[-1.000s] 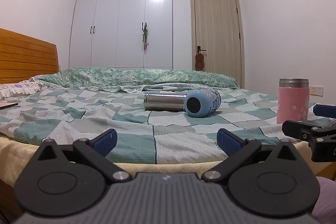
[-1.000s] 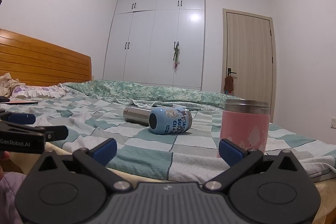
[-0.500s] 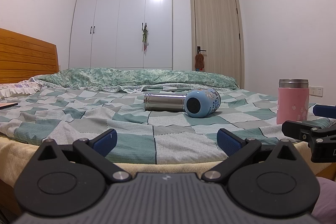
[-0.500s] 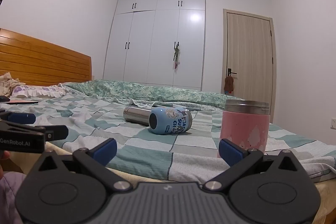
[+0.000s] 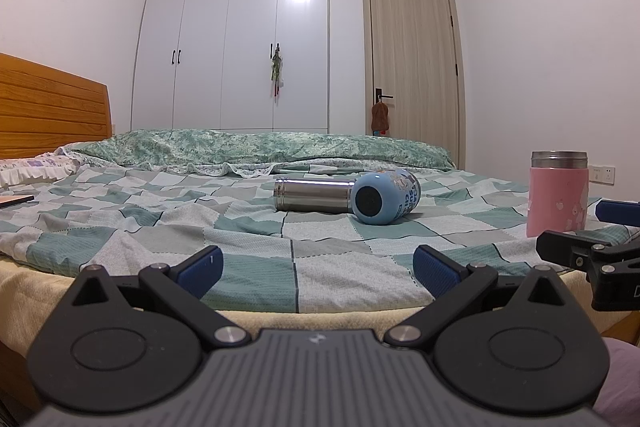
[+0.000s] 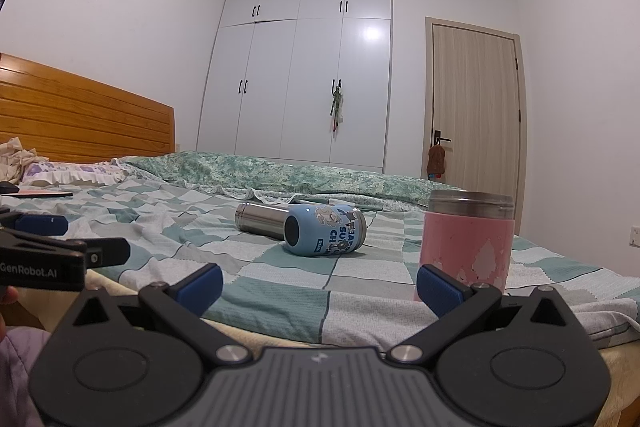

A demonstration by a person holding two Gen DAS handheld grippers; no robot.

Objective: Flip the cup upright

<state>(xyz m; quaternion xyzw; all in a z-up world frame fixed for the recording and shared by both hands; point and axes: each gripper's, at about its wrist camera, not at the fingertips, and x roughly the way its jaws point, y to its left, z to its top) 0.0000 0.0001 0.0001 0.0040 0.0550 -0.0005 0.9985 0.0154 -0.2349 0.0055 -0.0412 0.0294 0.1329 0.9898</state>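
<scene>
Lying sideways, blue cup (image 5: 386,198) beyond left gripper (image 5: 318,273).

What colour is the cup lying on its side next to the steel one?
Light blue cup with cartoon print, clearest in the right wrist view.

Three cups on the bed (image 5: 248,259)
Two cups (image 5: 386,197) (image 5: 314,193) lie touching mid-bed; a third (image 5: 558,197) stands well right, near the edge
</scene>
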